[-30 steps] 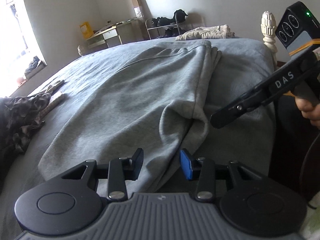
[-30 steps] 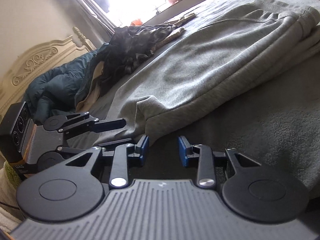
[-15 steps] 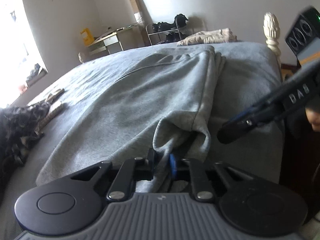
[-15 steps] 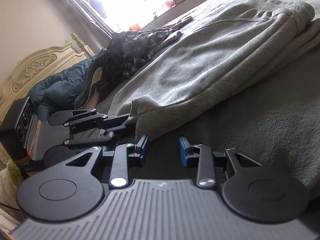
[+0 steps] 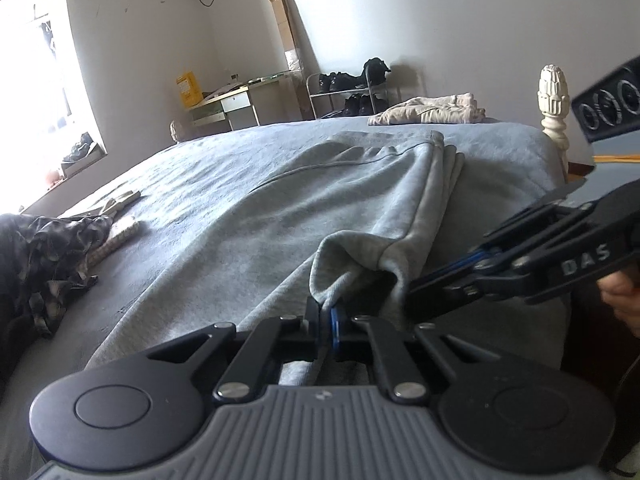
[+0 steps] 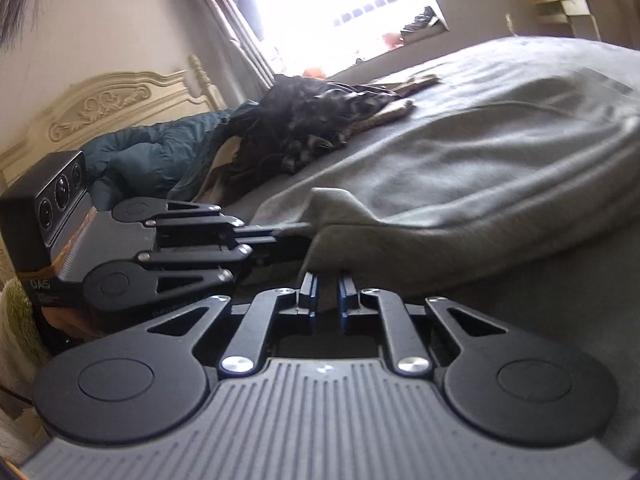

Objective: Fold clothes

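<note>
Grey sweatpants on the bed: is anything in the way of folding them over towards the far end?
Nothing visible: the grey sweatpants have bare blue-grey bedspread around them. The beige folded clothes and dark patterned garment lie apart, off to the sides.

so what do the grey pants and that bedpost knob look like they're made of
Grey pants: looks like soft cotton-type fleece knit, matte; it drapes in thick rounded folds with a stitched hem. Exact fibre unclear.
Bedpost knob: seems carved wood painted cream, with ribbed carving and a dull finish; it could be moulded instead.
</note>
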`<act>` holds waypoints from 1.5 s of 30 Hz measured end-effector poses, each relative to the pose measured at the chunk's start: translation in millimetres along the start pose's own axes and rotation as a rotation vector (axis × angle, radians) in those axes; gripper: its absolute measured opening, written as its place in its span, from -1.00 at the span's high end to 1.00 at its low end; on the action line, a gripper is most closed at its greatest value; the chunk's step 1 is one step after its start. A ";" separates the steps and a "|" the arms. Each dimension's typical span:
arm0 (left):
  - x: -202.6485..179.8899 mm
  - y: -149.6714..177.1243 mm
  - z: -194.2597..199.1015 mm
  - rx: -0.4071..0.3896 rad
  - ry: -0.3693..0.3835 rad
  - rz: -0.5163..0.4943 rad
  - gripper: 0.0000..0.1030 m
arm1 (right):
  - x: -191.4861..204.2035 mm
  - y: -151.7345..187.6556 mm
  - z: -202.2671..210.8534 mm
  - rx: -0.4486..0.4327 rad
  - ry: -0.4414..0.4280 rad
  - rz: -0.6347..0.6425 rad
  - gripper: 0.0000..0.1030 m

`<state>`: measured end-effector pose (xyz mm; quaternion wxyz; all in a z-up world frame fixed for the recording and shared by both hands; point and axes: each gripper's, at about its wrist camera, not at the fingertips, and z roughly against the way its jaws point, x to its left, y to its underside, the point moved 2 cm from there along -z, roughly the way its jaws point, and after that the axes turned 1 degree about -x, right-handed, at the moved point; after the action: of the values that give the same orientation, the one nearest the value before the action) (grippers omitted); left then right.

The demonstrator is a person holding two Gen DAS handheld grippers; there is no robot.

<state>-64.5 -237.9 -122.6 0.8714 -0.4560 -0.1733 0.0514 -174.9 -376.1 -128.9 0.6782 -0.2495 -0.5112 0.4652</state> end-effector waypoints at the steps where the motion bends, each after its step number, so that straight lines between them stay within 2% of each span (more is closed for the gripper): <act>1: -0.2 0.2 0.2 -0.003 0.001 -0.001 0.88 | 0.3 -1.5 -4.2 -0.001 -0.007 -0.001 0.83; 7: -1.1 0.8 3.0 -0.023 0.007 -0.001 0.89 | -9.7 -5.7 -31.1 -0.009 0.004 -0.098 0.84; 13: -3.2 4.1 2.0 -0.016 0.024 -0.001 0.89 | -12.0 6.7 -50.7 -0.067 0.101 -0.203 0.89; 16: -2.4 4.0 1.1 -0.005 0.026 -0.006 0.89 | -8.0 14.6 -53.1 -0.095 0.142 -0.193 0.88; 21: 10.8 -3.6 4.2 -0.001 0.053 0.003 0.88 | 2.9 11.3 -28.0 -0.110 0.137 -0.086 0.78; 26: 19.9 -8.1 3.3 0.011 0.082 0.007 0.87 | 27.0 10.6 -2.7 -0.090 0.145 0.204 0.75; 30: 18.5 -8.7 1.5 0.012 0.083 0.008 0.87 | 52.6 24.6 -12.8 -0.060 0.146 0.456 0.76; 33: 19.1 -8.6 2.8 0.000 0.082 0.024 0.87 | 58.2 30.0 -36.0 -0.039 0.163 0.516 0.78; 35: 19.7 -8.5 4.2 -0.009 0.085 0.031 0.87 | 55.2 28.5 -47.3 -0.060 0.182 0.519 0.80; 40: 18.8 -6.3 8.9 -0.028 0.101 0.031 0.88 | 42.3 20.5 -60.7 -0.128 0.214 0.425 0.86; 45: 14.9 4.4 8.4 -0.013 0.098 0.015 0.86 | 28.9 25.2 -65.4 -0.126 0.225 0.293 0.87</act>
<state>-53.2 -225.1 -117.9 0.8753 -0.4651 -0.1274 0.0345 -122.6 -330.4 -159.2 0.6391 -0.4135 -0.4186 0.4954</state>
